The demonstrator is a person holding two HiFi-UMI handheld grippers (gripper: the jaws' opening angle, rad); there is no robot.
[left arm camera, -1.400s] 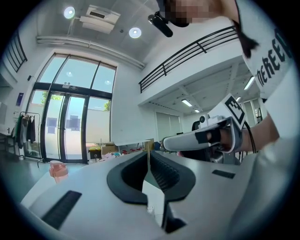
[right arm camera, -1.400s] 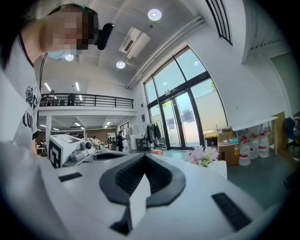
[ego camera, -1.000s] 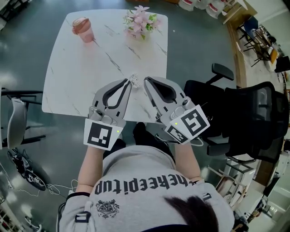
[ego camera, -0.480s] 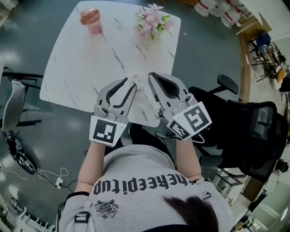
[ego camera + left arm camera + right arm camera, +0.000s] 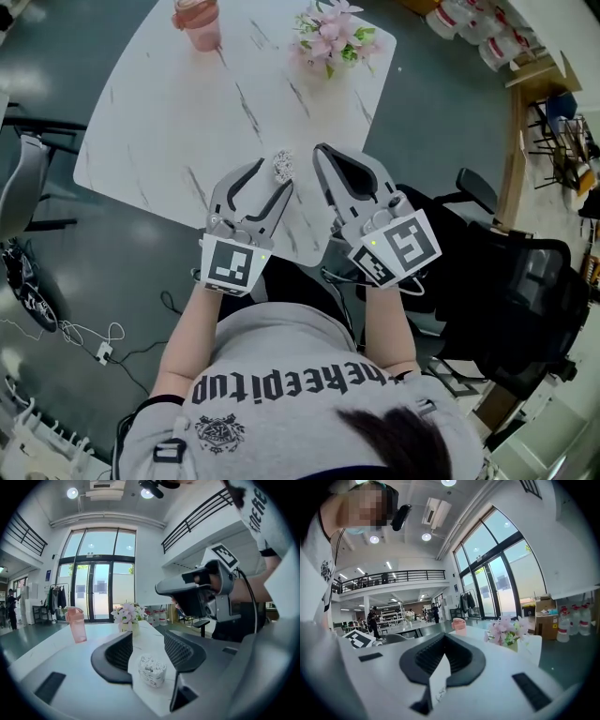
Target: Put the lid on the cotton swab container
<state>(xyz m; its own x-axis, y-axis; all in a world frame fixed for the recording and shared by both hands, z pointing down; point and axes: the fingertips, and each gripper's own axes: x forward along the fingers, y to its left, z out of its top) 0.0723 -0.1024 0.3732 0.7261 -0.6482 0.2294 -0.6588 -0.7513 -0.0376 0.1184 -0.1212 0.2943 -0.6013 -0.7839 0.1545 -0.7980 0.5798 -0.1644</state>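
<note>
Container (image 5: 152,670) upright between jaws of left gripper (image 5: 147,638), just opened, untouched | jaws of right gripper (image 5: 443,639) closed

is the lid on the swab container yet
No, the swab container is open at the top, with its white swab tips showing.

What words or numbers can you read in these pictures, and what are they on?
"heheepitup": on the shirt, in the head view; the letter before it is unclear.
Letters on the shirt in the left gripper view: cut off, not readable.
The crest on the shirt: too small to read.
Print on the container: too small to read.
Square markers: patterns, no words.
</note>
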